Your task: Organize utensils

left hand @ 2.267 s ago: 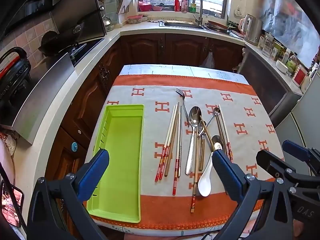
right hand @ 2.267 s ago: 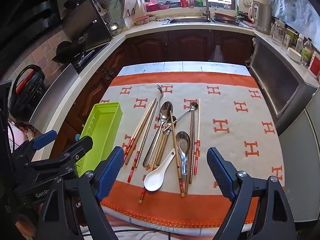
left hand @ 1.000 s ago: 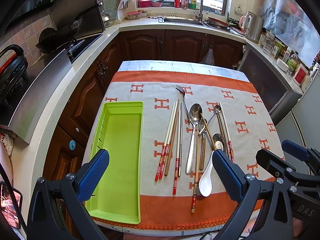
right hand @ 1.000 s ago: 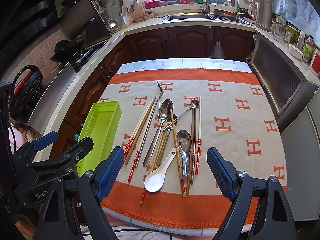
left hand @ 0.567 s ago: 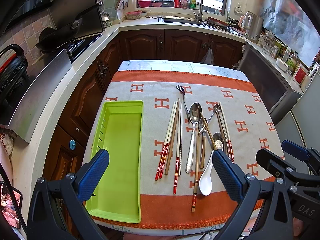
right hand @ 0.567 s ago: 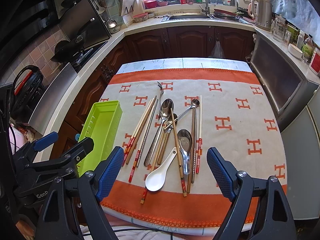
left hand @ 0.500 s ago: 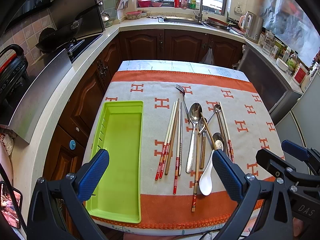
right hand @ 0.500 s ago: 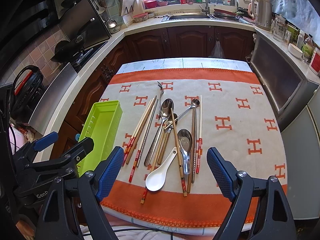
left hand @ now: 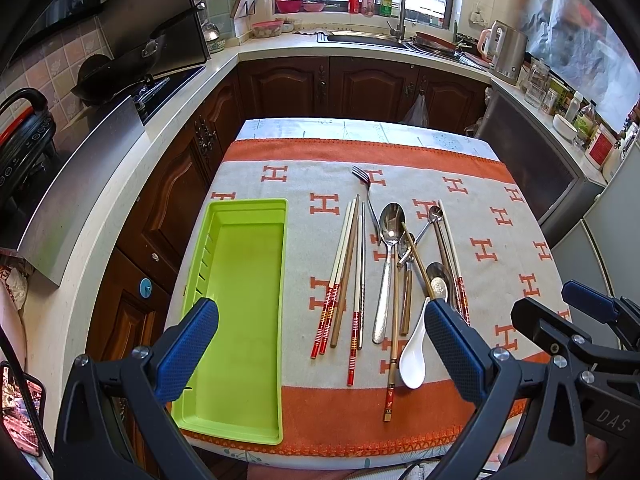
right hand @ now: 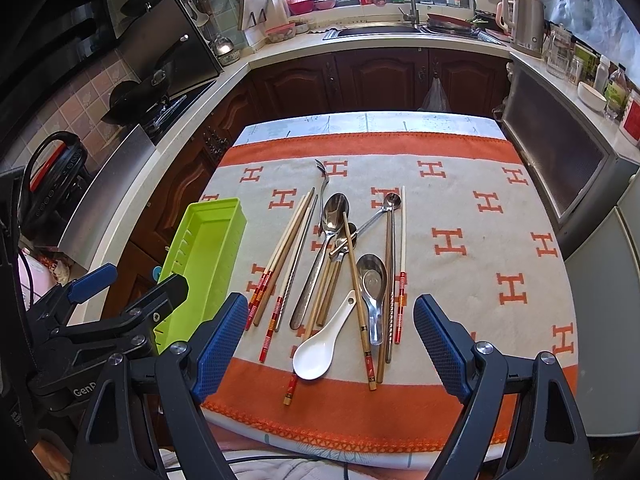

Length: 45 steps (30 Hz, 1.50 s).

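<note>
Both grippers hang above the near edge of the table, nothing picked up yet. Left gripper (left hand: 320, 348) has its jaws spread wide w/ nothing between them; right gripper (right hand: 330, 344) likewise wide apart and empty. Landmark is the green tray (left hand: 240, 304), bare inside, lying lengthwise on the table's left side. Utensils sit in a loose pile just right of the tray: chopsticks (left hand: 340, 276) nearest it, then the big spoon (left hand: 386, 268), fork (left hand: 366, 196) at the pile's far end, white spoon (right hand: 320, 344) at the near end, farthest from the tray among the near items. Nearly all long axes run near-to-far, parallel to the tray, so prob. a sideways carry w/o much turning. The right gripper frames the pile head-on; the left frames the tray-side chopsticks, so left looks nearer to tray, right to the white spoon.
</note>
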Available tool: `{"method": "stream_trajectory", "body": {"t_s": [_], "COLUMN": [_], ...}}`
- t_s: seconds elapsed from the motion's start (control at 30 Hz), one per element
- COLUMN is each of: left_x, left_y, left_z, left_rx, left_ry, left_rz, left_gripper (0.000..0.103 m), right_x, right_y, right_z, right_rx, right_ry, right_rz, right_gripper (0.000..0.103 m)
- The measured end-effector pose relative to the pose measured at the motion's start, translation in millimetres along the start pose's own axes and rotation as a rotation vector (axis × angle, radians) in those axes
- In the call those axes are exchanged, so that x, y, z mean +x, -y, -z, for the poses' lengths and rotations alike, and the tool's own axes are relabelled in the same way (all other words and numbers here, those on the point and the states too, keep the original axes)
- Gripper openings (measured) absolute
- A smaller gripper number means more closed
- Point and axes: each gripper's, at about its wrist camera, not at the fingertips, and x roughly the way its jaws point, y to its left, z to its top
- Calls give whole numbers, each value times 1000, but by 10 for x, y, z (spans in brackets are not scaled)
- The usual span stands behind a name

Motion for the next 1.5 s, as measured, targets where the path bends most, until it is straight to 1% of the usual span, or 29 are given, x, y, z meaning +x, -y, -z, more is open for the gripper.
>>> {"method": "stream_trajectory", "body": {"t_s": [0.2,0.27,0.47,0.7,0.77,0.87,0.93,0.97,1.0,1.07,1.1,1.17,1.23,1.27,1.4,1.43,1.5], "left_x": [4,16,61,171,213,250,291,313,343,450,500,602,688,734,978,1063,1253], "left_y": [-4,-5,18,19,-27,-101,-136,-159,-190,-257,-267,-246,-173,-136,-18,11,57], "left_z": [18,51,82,-31,-106,-243,-366,-418,-472,-582,-624,-690,-729,-740,-752,-752,-735], "left_rx": [0,1,12,13,5,3,8,2,-11,-46,-55,-48,-19,-7,21,30,48], "left_ry": [-3,-7,-31,-69,-66,-22,11,13,8,-40,-57,-66,-55,-55,-77,-86,-121], "left_rz": [2,2,6,28,50,81,77,73,80,134,141,110,84,81,82,77,62], "left_gripper": [102,102,102,102,102,102,102,102,102,102,102,102,102,102,102,101,92], "right_x": [28,39,84,159,180,226,273,310,364,482,544,689,842,918,1255,1340,1493], "right_y": [18,-12,5,153,227,363,437,471,520,641,692,788,875,909,1040,1069,1111], "right_z": [-23,53,76,-25,-63,-153,-212,-243,-289,-372,-408,-496,-572,-603,-695,-714,-729], "right_rx": [1,4,18,49,70,91,97,95,95,103,108,121,126,128,139,141,150], "right_ry": [-2,-4,-18,-43,-43,-34,-23,-20,-23,-37,-47,-69,-87,-94,-136,-146,-163], "right_rz": [-1,-3,-16,-44,-54,-45,-20,-5,4,4,0,-11,-14,-15,-26,-30,-31], "right_gripper": [86,86,86,86,85,82,79,78,77,72,69,65,59,58,48,45,40]}}
